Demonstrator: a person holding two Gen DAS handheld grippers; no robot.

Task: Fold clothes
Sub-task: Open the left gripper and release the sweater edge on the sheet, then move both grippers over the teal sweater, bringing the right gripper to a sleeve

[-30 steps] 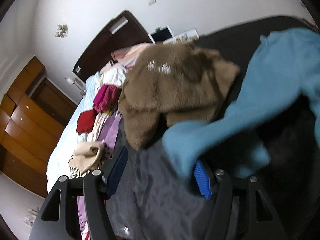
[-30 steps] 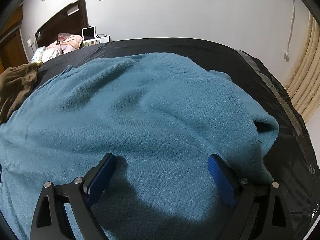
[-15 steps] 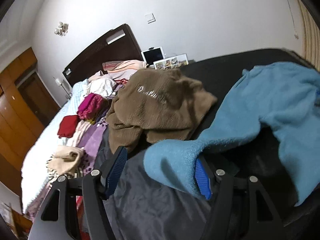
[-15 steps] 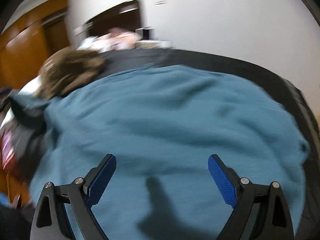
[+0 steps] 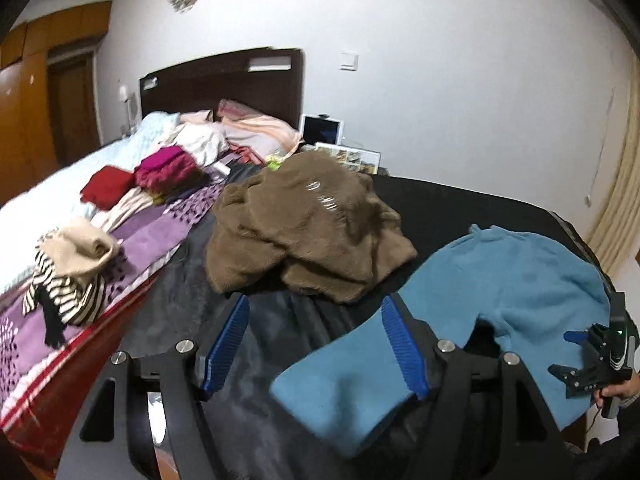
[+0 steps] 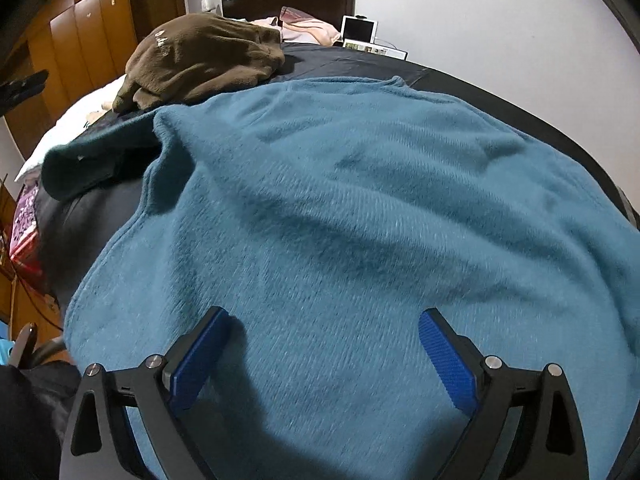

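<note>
A teal-blue knitted sweater (image 6: 360, 200) lies spread on the black sheet (image 5: 460, 208). My right gripper (image 6: 325, 320) hovers just over its near part, open, with nothing between the pads. The left wrist view has this gripper (image 5: 566, 354) in a hand at the right edge. One sleeve (image 5: 348, 392) of the sweater lies flat toward my left gripper (image 5: 315, 320). Its jaws are opening, and the sleeve end lies low beside the right pad (image 5: 404, 348), not pinched. A crumpled brown fleece garment (image 5: 312, 232) sits behind the sleeve.
Left of the black sheet runs a bed with a purple blanket (image 5: 160, 232). On it lie a striped and cream heap (image 5: 72, 276), red and magenta folded clothes (image 5: 108, 188) and pink bedding by the dark headboard (image 5: 224, 80). A tablet (image 5: 322, 130) stands beyond. Wooden wardrobes (image 6: 80, 40) line the left.
The left gripper has risen and rolled level, and the sleeve that hung against its right pad now lies flat below it. The right gripper swept sideways over the sweater, still open.
</note>
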